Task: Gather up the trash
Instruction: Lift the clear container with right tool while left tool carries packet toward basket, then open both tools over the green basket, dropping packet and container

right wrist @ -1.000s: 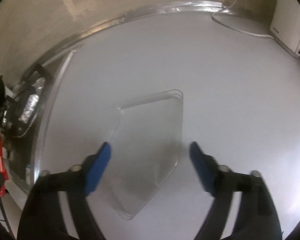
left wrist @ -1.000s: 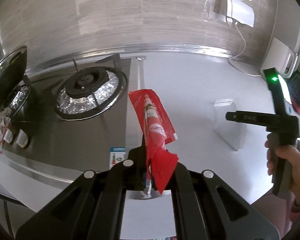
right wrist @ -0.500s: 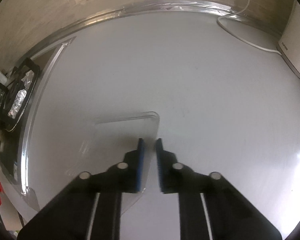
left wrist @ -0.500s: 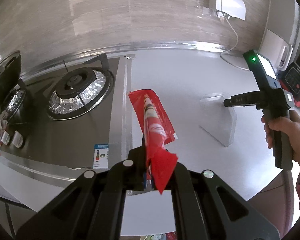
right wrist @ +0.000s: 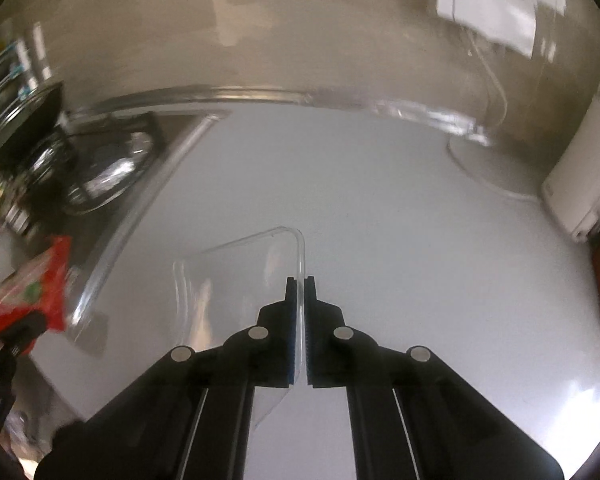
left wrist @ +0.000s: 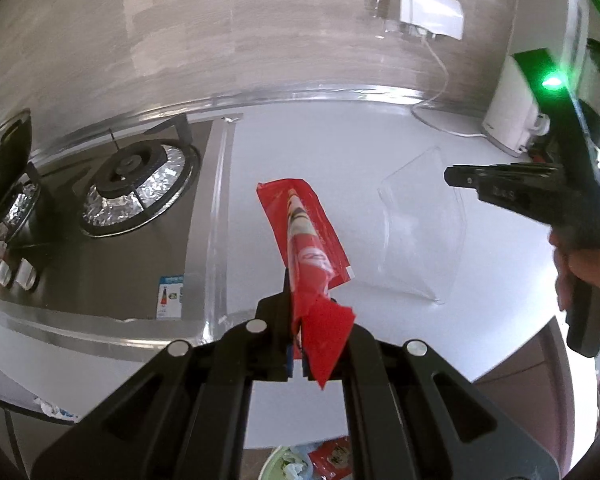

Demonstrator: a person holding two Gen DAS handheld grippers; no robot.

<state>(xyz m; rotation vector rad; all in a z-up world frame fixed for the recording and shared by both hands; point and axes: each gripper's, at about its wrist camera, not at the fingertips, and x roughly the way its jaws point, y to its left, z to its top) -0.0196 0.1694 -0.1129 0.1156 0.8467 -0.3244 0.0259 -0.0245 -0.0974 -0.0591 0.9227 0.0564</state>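
My left gripper (left wrist: 296,312) is shut on a red snack wrapper (left wrist: 304,232), which sticks up ahead of the fingers above the white counter (left wrist: 340,140). A clear plastic tray (right wrist: 236,280) hangs tilted above the counter, and my right gripper (right wrist: 299,284) is shut on its right edge. In the left wrist view the same clear plastic tray (left wrist: 420,232) slopes down below the right gripper (left wrist: 451,176), which a hand (left wrist: 592,272) holds at the right. The red snack wrapper (right wrist: 32,288) also shows at the left edge of the right wrist view.
A gas burner (left wrist: 136,188) ringed with foil sits left of the counter, with a dark pan (left wrist: 4,168) beyond it. A white appliance (left wrist: 512,120) and a cable stand at the back right. A bin (left wrist: 300,464) holding scraps shows below the counter's front edge.
The right gripper's jaws closed on the clear tray's edge and lifted it off the counter, tilting it. The left gripper drifted sideways, still gripping the red wrapper.
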